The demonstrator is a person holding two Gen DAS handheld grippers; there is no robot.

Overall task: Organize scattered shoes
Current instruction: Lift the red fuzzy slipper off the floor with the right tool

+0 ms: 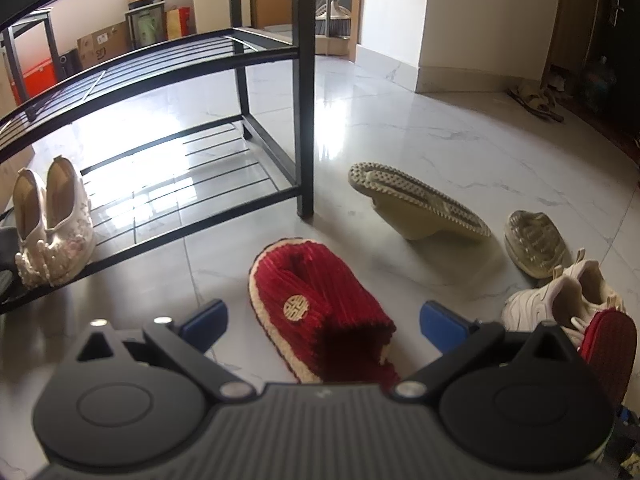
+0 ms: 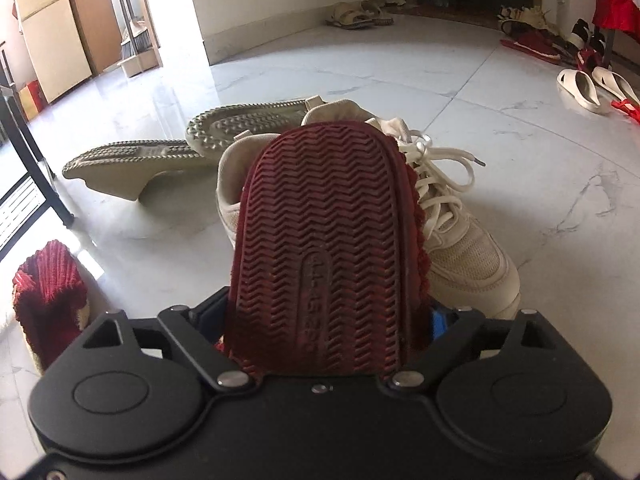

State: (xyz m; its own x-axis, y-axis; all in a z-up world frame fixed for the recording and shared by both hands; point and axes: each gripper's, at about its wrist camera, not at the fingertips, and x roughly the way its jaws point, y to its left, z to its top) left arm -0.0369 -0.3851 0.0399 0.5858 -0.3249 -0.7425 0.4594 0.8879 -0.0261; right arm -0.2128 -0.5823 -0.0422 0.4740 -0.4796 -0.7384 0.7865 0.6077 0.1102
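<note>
A home entryway: marble floor point(image 1: 400, 120), shoe rack point(image 1: 160, 80), scattered shoes point(image 2: 360, 16).

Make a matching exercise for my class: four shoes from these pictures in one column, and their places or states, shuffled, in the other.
1 embroidered pair
2 emblem slipper
3 khaki shoe
4 zigzag-soled slipper

A on its side, sole showing
B in the right gripper
C on the rack's bottom shelf
D upright on the floor, before the open left gripper

Pairs: 1-C, 2-D, 3-A, 4-B
</note>
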